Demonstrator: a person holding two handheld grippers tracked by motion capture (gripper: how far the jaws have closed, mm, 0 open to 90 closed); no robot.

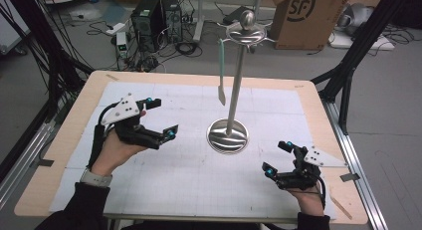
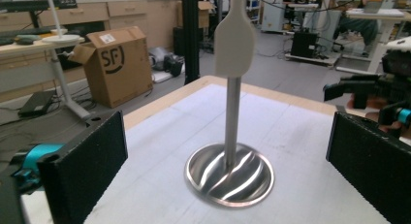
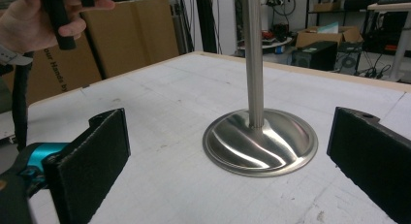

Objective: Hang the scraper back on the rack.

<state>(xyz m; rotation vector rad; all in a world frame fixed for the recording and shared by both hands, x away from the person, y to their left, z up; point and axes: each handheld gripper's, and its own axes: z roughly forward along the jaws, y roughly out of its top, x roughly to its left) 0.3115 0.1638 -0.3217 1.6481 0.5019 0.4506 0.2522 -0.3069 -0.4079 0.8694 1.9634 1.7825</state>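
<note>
A polished metal stand rises from its round base (image 1: 228, 136) near the middle of the white mat, and a pale spatula (image 1: 221, 75) hangs from a hook at its top. My left gripper (image 1: 163, 118) is held open to the left of the base, with nothing between its jaws. In the left gripper view, the spatula blade (image 2: 234, 44) hangs in front of the pole, above the base (image 2: 229, 175). My right gripper (image 1: 275, 158) sits open near the front right of the mat, empty. In the right gripper view, the base (image 3: 260, 144) lies ahead between its jaws.
The wooden table (image 1: 64, 140) carries a white gridded mat. Black frame struts (image 1: 348, 85) stand off the right edge. A cardboard box (image 1: 308, 13), computer towers (image 1: 157, 16) and cables lie on the floor beyond the far edge.
</note>
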